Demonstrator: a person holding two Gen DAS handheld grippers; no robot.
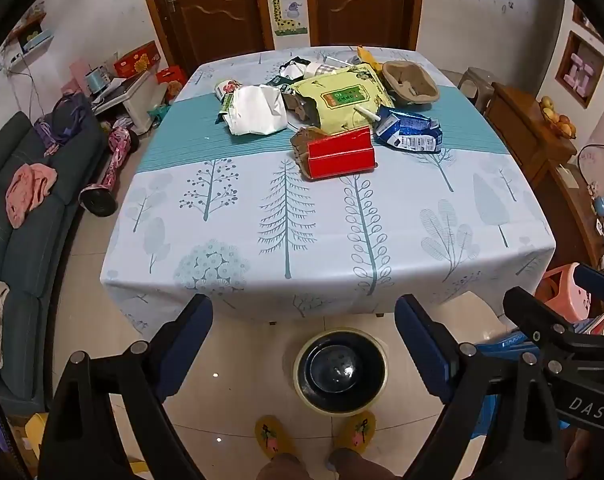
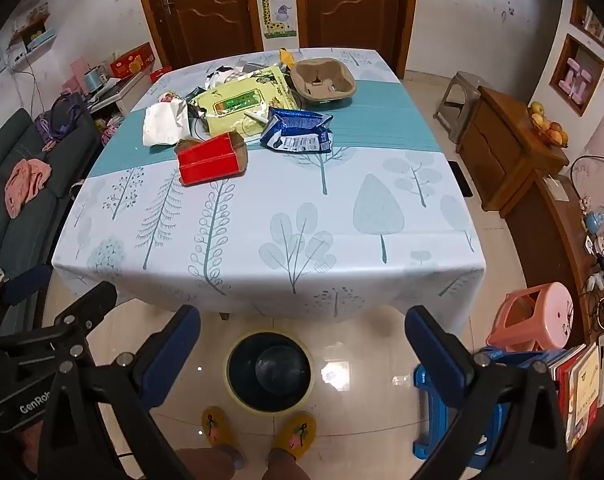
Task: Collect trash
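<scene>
Both views are evenly and moderately lit by soft indoor light; no lamp is in view. Small bright glints sit on the glossy floor tiles (image 2: 341, 372) just beyond the claw fingers. Shadows are faint, darkest under the table (image 1: 325, 216) edge. Fisheye bending is strong: door frames and walls bow outward, and black vignette fills the corners. Focus is fair centrally, softer toward the rim.
</scene>
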